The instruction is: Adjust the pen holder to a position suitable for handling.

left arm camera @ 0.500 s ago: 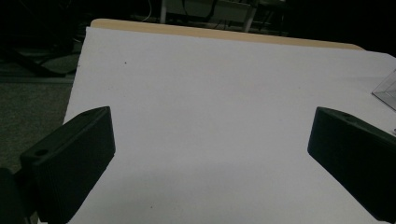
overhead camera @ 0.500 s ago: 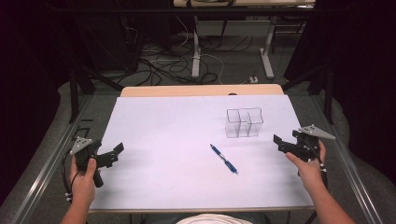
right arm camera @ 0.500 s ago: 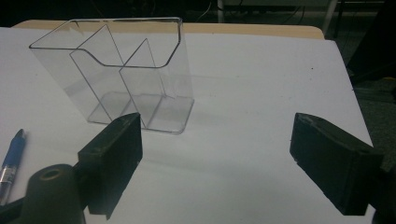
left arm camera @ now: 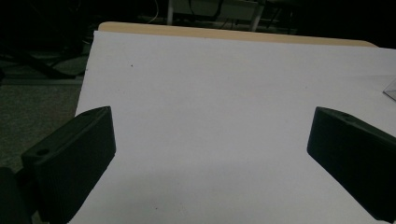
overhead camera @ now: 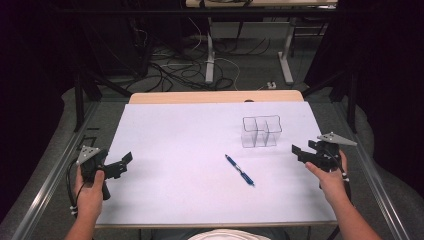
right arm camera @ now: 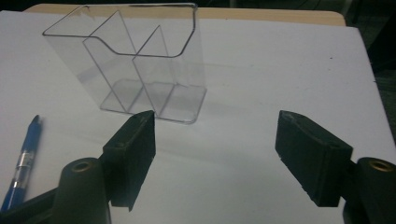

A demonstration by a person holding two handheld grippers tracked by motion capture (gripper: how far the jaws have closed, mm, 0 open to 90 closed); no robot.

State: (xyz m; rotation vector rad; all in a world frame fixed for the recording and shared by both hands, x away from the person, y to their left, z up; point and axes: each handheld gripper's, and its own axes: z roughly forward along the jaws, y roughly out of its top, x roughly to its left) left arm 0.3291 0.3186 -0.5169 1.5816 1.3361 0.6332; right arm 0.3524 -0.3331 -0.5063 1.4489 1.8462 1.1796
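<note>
Nothing of the work has been started, as far as can be judged: the blue pen (overhead camera: 239,170) is seen lying flat on the white table (overhead camera: 170,200), near the middle and somewhat to the near side, apart from the clear compartmented holder (overhead camera: 261,131) standing upright farther off and to the right. The left gripper (overhead camera: 119,164) is held at the near left edge with its jaws spread wide and nothing between them. The right gripper (overhead camera: 301,152) is held at the near right, beside the holder, its jaws apart and empty, so the pen remains to be picked up and, presumably, placed in the holder.
</note>
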